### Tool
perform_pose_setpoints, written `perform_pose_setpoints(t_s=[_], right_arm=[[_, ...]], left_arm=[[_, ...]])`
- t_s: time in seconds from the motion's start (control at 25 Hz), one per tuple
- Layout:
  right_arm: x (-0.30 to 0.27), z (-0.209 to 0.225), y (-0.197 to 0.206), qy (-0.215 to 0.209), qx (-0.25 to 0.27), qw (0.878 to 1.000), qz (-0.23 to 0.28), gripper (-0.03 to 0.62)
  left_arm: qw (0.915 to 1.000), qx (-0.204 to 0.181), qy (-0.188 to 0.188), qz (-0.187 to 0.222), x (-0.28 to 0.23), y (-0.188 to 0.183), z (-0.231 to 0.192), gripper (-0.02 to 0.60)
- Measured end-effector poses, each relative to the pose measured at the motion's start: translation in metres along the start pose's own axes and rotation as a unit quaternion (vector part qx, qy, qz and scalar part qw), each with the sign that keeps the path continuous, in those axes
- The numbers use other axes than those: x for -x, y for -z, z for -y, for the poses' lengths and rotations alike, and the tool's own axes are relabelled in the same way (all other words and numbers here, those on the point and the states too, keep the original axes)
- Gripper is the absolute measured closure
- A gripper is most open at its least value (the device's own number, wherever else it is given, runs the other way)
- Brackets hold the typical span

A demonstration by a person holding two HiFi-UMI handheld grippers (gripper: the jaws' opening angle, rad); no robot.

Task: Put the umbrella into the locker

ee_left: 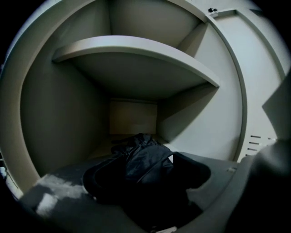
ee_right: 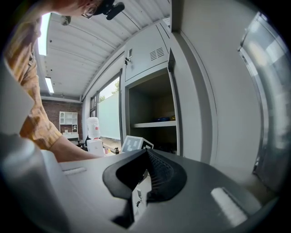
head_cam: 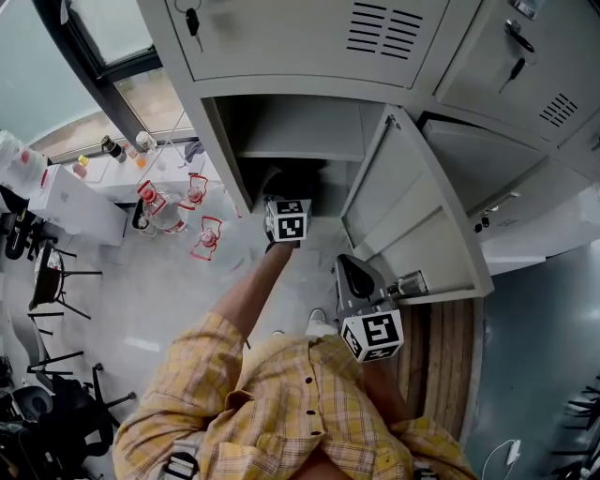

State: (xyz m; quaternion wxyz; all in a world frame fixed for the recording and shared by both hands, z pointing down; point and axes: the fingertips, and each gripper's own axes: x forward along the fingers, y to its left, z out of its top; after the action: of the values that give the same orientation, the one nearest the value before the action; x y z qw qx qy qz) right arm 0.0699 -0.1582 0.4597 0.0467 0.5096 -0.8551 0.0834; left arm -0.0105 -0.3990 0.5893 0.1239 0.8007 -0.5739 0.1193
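Note:
The folded black umbrella (ee_left: 146,159) lies on the floor of the open grey locker (ee_left: 68,113), under its shelf (ee_left: 136,50). My left gripper (ee_left: 145,176) reaches into that compartment, jaws wide on either side of the umbrella and not pressing on it. In the head view only its marker cube (head_cam: 289,221) shows at the dark locker mouth (head_cam: 295,178). My right gripper (head_cam: 356,274) hangs outside beside the open locker door (head_cam: 412,220). Its jaws meet at the tips (ee_right: 146,154) with nothing between them.
Shut locker doors with keys (head_cam: 192,21) lie above and to the right. On the floor to the left stand water jugs in red holders (head_cam: 178,211), a white box (head_cam: 80,202) and black chairs (head_cam: 52,272). The open door swings out at the right.

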Motion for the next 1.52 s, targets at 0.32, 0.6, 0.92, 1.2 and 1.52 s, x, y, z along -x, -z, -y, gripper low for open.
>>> perform_pose_setpoints(t_s=[0.32,0.6,0.92,1.2,1.52], right_arm=[[0.0,0.003,0.001,0.005,-0.005,1.0,0.0,0.603],[0.001,-0.001,0.002,-0.002,-0.006,1.0,-0.003,0.603],[-0.002,-0.005,0.001,-0.012,-0.006,1.0,-0.001,0.603],[-0.004,-0.005,0.001,-0.014,-0.011,1.0,0.002,0.603],[-0.007,-0.006,-0.003,-0.021,-0.014,1.0,0.007,0.603]], left_arm=[[0.9996,-0.013,0.019,0.017,0.021,-0.014,0.011,0.21],[0.999,-0.019,0.031,0.026,0.052,-0.025,0.02,0.21],[0.9978,-0.007,0.058,0.03,0.1,-0.038,0.033,0.217],[0.9957,0.021,0.067,0.061,0.149,-0.049,0.034,0.336],[0.9955,0.03,0.038,0.081,0.187,-0.045,0.026,0.487]])
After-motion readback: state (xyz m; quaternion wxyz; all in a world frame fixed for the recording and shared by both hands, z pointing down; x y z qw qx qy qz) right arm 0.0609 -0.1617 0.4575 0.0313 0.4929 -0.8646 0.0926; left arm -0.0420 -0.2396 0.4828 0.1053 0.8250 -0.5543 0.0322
